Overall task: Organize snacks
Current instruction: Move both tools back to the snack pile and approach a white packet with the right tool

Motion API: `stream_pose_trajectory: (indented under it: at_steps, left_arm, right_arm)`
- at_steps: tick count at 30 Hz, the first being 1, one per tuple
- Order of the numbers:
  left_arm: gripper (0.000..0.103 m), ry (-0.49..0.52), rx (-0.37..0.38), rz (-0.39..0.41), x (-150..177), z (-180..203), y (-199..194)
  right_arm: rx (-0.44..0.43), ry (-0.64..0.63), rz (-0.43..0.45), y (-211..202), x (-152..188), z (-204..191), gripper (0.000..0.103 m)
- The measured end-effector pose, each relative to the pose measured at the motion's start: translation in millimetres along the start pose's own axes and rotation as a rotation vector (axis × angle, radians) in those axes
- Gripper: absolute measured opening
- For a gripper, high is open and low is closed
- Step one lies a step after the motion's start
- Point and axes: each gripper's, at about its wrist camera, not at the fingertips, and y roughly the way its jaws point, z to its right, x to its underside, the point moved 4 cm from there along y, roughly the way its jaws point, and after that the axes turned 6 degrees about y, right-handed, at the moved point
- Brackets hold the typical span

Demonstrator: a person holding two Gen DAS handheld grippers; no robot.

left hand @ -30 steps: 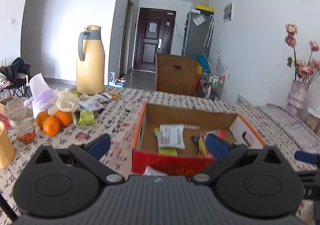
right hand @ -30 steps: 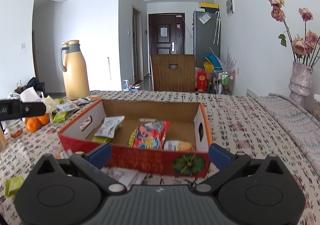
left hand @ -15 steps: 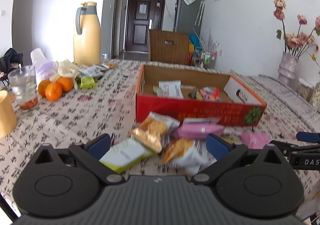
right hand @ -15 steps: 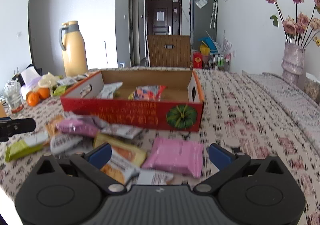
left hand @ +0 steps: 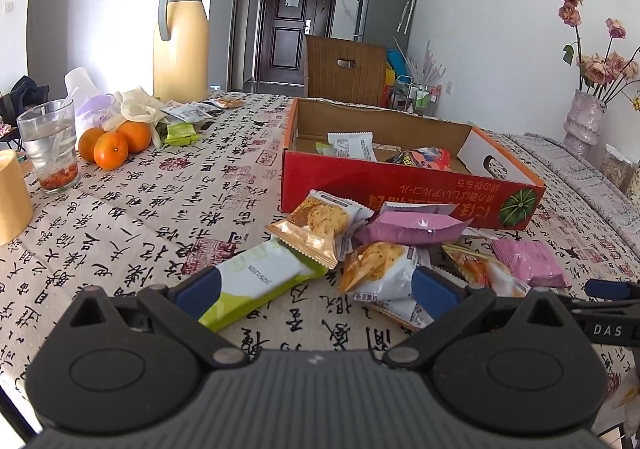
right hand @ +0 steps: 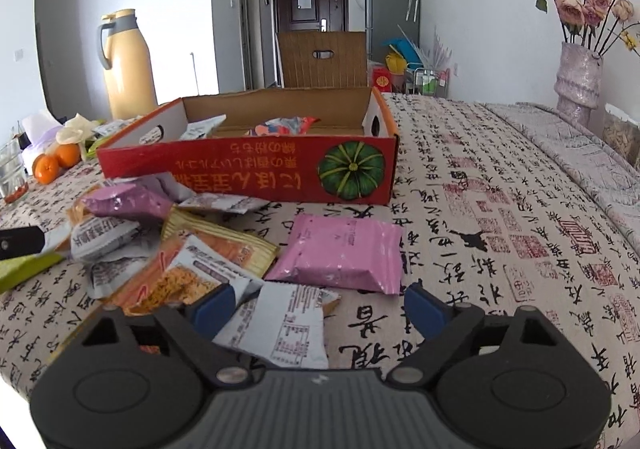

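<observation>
Both the left gripper (left hand: 314, 287) and the right gripper (right hand: 318, 303) are released above the snack packets (right hand: 192, 249) lying at 6 o'clock of the red cardboard box (right hand: 248, 169) on the counter (right hand: 500, 229)

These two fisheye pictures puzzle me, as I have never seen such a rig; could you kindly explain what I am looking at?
No robot here: a person holds a two-finger claw in each hand, with a camera on each looking forward along the fingers. One picture comes from the left claw, the other from the right claw. Both are open and hold nothing. On the patterned tablecloth stands a red cardboard box with a few snacks inside. Loose packets lie before it, among them a pink packet and a green and white bar. Farther left are oranges and a yellow thermos.
</observation>
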Motion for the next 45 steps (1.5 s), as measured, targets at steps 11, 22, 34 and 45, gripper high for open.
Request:
stream_pose_trajectory:
  at_steps: [11,22,34,45]
  left_arm:
    - [0.103,-0.007,-0.002,-0.008,0.4,-1.7,0.4]
    - [0.103,-0.001,0.003,-0.015,-0.5,1.2,0.9]
    - [0.103,-0.002,-0.025,-0.017,-2.6,-9.2,3.2]
    - [0.103,0.063,-0.071,-0.045,-5.7,-31.4,21.2]
  right_arm:
    - [-0.025,0.019,-0.023,6.4,6.5,1.8,0.071]
    - [-0.024,-0.041,-0.017,2.7,16.7,2.5,0.064]
    - [-0.058,-0.003,0.029,-10.4,11.2,8.0,0.044]
    - [-0.042,0.026,0.081,-21.6,2.4,17.7,0.044]
